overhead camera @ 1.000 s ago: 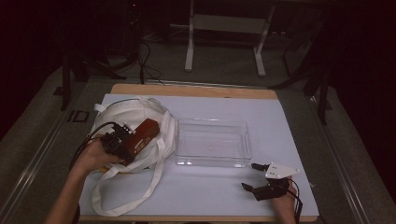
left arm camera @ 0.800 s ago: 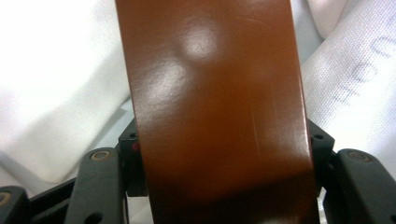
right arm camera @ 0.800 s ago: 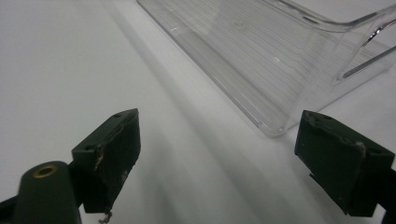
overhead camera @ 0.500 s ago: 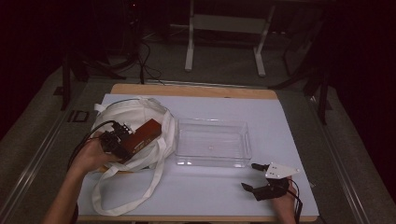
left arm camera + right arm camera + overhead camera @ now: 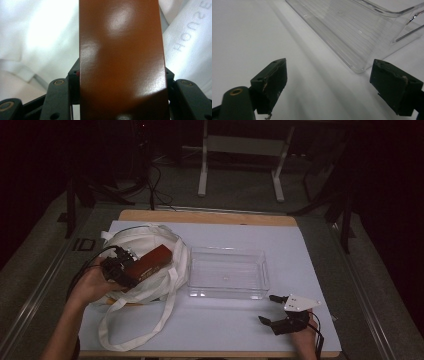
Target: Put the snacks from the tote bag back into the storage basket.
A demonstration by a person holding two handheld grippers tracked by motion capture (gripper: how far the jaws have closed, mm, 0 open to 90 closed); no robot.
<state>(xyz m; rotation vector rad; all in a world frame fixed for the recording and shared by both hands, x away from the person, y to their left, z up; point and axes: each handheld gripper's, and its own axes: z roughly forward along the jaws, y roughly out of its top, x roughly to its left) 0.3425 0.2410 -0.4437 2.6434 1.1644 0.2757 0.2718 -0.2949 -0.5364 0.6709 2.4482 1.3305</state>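
Since a second ago, the brown box [image 5: 148, 262] has risen slightly, tilting above the white bag [image 5: 150, 240] left of the clear tray [image 5: 227, 292]. The left tongs [image 5: 131, 266] stay clenched on it. The right tongs [image 5: 270, 309], spread wide, rest unmoved before the tray.

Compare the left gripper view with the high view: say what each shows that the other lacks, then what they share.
Left gripper view alone: pale grey lettering printed on the white cloth bag, and both black jaws pressed against the sides of the brown box.

High view alone: the clear plastic tray beside the bag, the right gripper open near the table's front edge, the bag's long handles, and the table.

Shared: the left gripper shut on the brown box over the white bag.
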